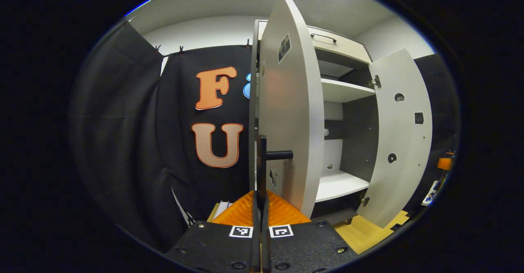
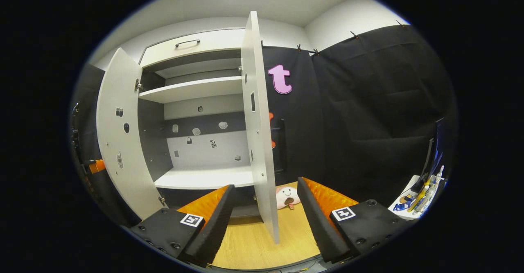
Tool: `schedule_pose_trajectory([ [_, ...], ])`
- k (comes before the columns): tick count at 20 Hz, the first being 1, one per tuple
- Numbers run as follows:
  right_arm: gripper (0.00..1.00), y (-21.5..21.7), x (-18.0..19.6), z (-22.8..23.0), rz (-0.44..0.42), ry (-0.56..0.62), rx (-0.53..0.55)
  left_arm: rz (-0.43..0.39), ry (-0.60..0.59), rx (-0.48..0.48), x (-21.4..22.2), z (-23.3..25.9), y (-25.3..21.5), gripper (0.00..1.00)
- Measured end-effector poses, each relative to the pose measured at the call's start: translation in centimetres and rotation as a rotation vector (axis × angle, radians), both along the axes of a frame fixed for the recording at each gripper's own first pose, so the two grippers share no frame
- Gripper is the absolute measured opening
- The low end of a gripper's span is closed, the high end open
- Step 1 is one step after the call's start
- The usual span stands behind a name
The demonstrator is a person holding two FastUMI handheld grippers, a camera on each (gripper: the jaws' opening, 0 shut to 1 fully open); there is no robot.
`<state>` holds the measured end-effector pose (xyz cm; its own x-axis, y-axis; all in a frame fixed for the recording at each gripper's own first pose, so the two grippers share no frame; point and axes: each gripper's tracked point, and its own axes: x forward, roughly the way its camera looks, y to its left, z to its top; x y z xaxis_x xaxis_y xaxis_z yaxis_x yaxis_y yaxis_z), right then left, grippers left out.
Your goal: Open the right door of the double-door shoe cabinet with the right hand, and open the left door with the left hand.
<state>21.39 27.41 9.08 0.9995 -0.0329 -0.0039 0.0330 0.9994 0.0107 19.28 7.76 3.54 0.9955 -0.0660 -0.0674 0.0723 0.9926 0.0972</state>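
Note:
The white shoe cabinet [image 1: 344, 91] has both doors swung open. In the left gripper view the left door [image 1: 290, 101] stands nearly edge-on just ahead. My left gripper [image 1: 260, 201] is shut on its black vertical handle [image 1: 261, 158], the bar pinched between the orange fingers. The right door [image 1: 399, 142] hangs open farther off. In the right gripper view the right door [image 2: 258, 121] is edge-on, and its lower edge lies between the spread fingers of my right gripper [image 2: 265, 185], which is open and touches nothing. That door's black handle [image 2: 282, 142] is on its far side. The left door [image 2: 118, 142] is open at the left.
Inside the cabinet are an upper shelf [image 2: 192, 89] and a bottom shelf [image 2: 204, 178]; a drawer [image 2: 192, 46] sits on top. A small plush toy [image 2: 286, 197] lies on the wooden floor [image 2: 249, 240] behind the right door. A white stand with small items [image 2: 413, 201] is at the far right.

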Motion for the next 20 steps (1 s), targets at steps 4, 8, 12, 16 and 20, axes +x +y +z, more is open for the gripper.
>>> schedule_pose_trajectory([
  [4,0.98,0.7,0.1,0.2,0.015,-0.003,-0.001,0.013,0.008,-0.048,-0.3,0.3,1.9,0.00],
  [8,0.98,1.0,-0.2,0.1,0.020,-0.002,-0.014,0.017,0.013,-0.077,-1.3,0.0,2.0,0.00],
  [12,0.98,0.1,-0.9,-0.2,0.010,0.004,-0.030,0.034,0.022,-0.086,-4.5,0.2,1.7,0.00],
  [16,0.89,-2.0,-0.8,0.6,-0.027,-0.029,-0.050,0.087,0.001,-0.079,-8.4,1.4,1.9,0.07],
  [20,0.98,-4.0,-0.6,1.8,-0.014,-0.042,-0.053,0.096,-0.033,-0.060,-10.5,3.6,-0.8,0.51],
])
